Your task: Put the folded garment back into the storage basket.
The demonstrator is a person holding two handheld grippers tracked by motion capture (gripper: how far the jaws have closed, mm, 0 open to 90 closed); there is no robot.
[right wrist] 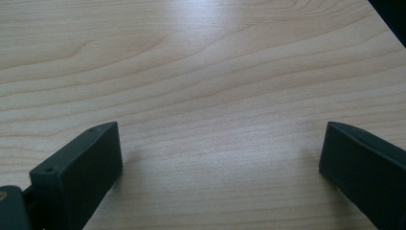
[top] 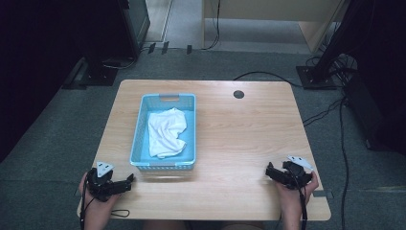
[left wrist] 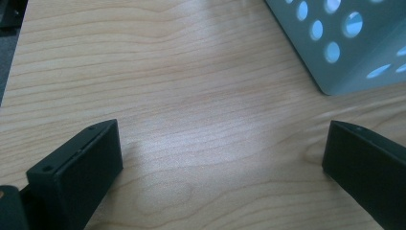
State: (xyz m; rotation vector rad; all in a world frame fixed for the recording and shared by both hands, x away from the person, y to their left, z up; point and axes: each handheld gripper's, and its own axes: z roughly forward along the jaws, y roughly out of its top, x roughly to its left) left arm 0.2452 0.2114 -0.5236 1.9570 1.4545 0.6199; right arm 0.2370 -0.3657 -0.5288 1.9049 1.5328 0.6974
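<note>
Left tongs (top: 128, 182) and right tongs (top: 269, 171) rest low on the desk (top: 239, 139), jaws spread wide, nothing held. Work judged not yet begun. White cloth (top: 165, 132) lies crumpled in the blue basket (top: 163, 165), at 1 o'clock of the left tongs, just beside. Next: a lift over the near wall is called for. Grommet (top: 239, 94) at 12, well apart; nothing obstructs.

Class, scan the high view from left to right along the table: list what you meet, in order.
left gripper → blue basket → white cloth inside it → round hole in the table → right gripper
</note>
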